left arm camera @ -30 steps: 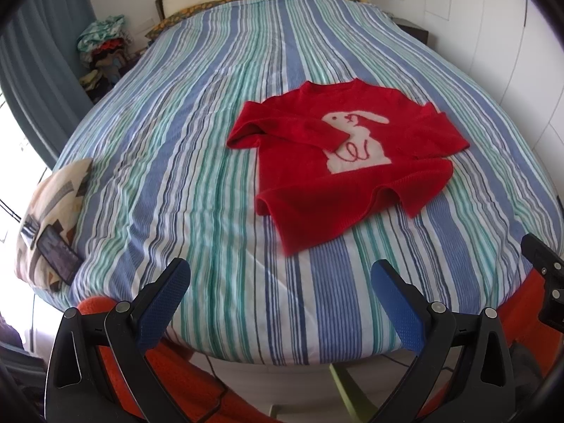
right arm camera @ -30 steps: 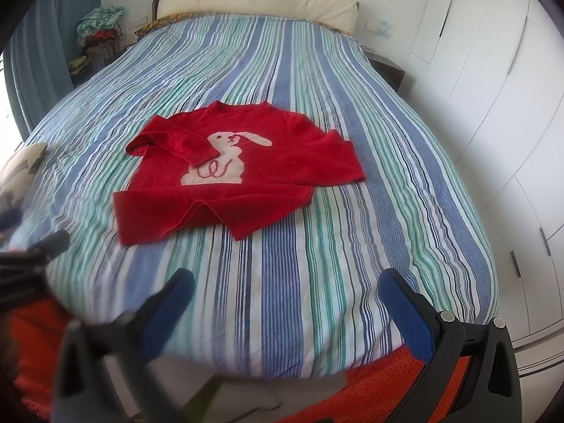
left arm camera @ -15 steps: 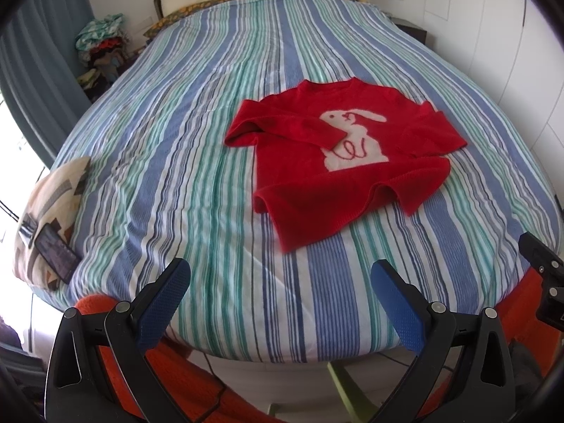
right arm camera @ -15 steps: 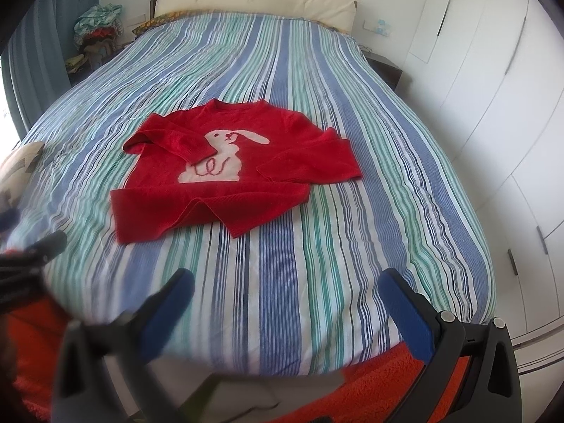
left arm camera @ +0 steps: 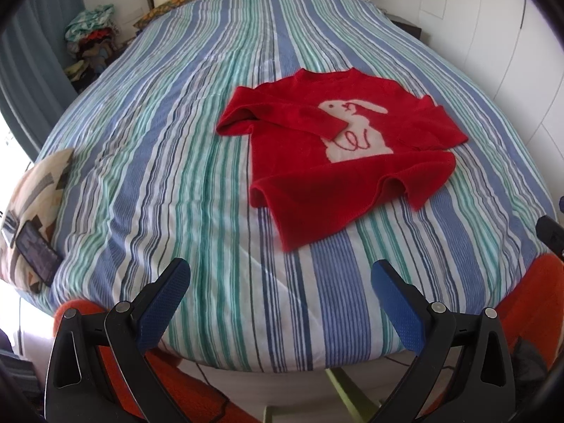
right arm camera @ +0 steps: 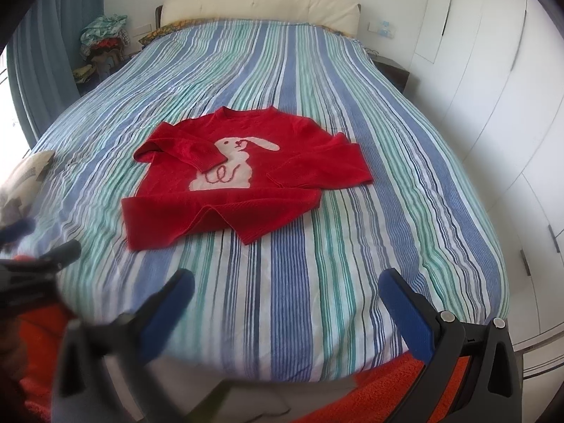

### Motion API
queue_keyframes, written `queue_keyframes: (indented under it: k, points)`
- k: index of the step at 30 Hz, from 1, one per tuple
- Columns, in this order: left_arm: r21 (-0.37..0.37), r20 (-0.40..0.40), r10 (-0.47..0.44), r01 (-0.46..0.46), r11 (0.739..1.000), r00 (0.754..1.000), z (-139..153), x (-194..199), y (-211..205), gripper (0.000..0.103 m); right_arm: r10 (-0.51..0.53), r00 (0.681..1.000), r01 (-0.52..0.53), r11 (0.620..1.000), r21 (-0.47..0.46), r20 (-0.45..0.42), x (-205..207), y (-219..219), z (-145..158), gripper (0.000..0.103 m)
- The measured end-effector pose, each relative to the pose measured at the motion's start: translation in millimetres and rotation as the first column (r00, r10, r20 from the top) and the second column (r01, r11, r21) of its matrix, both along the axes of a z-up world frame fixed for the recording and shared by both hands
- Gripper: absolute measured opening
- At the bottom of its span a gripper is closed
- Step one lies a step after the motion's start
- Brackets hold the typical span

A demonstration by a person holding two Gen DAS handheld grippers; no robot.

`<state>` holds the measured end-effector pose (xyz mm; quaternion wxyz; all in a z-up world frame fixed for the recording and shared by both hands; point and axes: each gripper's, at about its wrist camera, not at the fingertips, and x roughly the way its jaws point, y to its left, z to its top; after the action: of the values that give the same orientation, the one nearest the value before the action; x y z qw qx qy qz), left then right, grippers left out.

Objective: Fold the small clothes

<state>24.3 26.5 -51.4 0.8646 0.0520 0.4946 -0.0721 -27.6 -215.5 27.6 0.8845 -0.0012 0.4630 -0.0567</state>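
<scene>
While you held both over the bed's (left arm camera: 218,134) near edge, left hand-held gripper (left arm camera: 280,275) and right hand-held gripper (right arm camera: 287,283) gaped apart, empty; red sweater (left arm camera: 338,155) lay ahead, untouched.

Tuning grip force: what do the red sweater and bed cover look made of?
Red sweater: knit, probably wool or acrylic; matte, fuzzy, ribbed hem, rabbit motif knitted in. Bed cover: thin woven fabric, likely cotton; matte stripes with fine wrinkles.

Left finger (right arm camera: 165,303) of the right wrist view, motion-blurred.
</scene>
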Motion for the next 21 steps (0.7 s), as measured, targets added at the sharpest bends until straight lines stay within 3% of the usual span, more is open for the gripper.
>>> queue_keyframes:
  k: [2,6,9,10,12,14,16,17,18,19,21]
  points:
    - [-0.091,-0.078,0.038,-0.045,0.995,0.996,-30,21,25,0.102,0.042,0.998,-0.046,0.995,0.084,0.048,5,-12,-12,0.103]
    - [-0.294,-0.186,0.064,-0.118,0.948,0.980,-78,55,58,0.101,0.093,0.991,-0.118,0.944,0.308,0.094,27,-48,-70,0.103]
    - [-0.377,-0.187,0.020,-0.090,0.922,0.982,-93,74,48,0.100,0.102,0.993,-0.115,0.842,0.528,0.054,56,-69,-128,0.102]
    - [-0.376,-0.172,0.006,-0.072,0.924,0.985,-98,80,41,0.100,0.094,0.995,-0.100,0.804,0.586,0.040,66,-73,-146,0.099]
    - [-0.347,-0.151,-0.012,-0.042,0.937,0.988,-108,93,24,0.097,0.059,0.998,-0.056,0.749,0.660,0.017,86,-77,-175,0.085]
    - [-0.335,-0.179,-0.012,-0.049,0.941,0.984,-124,104,13,0.071,0.050,0.998,-0.052,0.704,0.708,0.023,105,-73,-193,0.081]
    - [-0.354,-0.212,-0.014,-0.063,0.933,0.977,-137,111,5,0.051,0.041,0.999,-0.053,0.692,0.720,0.034,119,-67,-203,0.074]
    - [-0.349,-0.202,-0.006,-0.066,0.935,0.979,-138,113,3,0.024,0.054,0.998,-0.066,0.680,0.730,0.040,126,-63,-207,0.071]
    - [-0.353,-0.200,-0.009,-0.064,0.933,0.980,-138,114,2,0.005,0.068,0.997,-0.077,0.676,0.733,0.042,130,-59,-208,0.058]
    - [-0.381,-0.219,-0.020,-0.067,0.922,0.976,-136,115,2,0.003,0.081,0.996,-0.077,0.674,0.735,0.031,134,-58,-209,0.030]
    - [-0.419,-0.208,-0.028,-0.063,0.906,0.978,-120,109,9,0.003,0.089,0.996,-0.066,0.670,0.740,0.008,135,-61,-205,0.011]
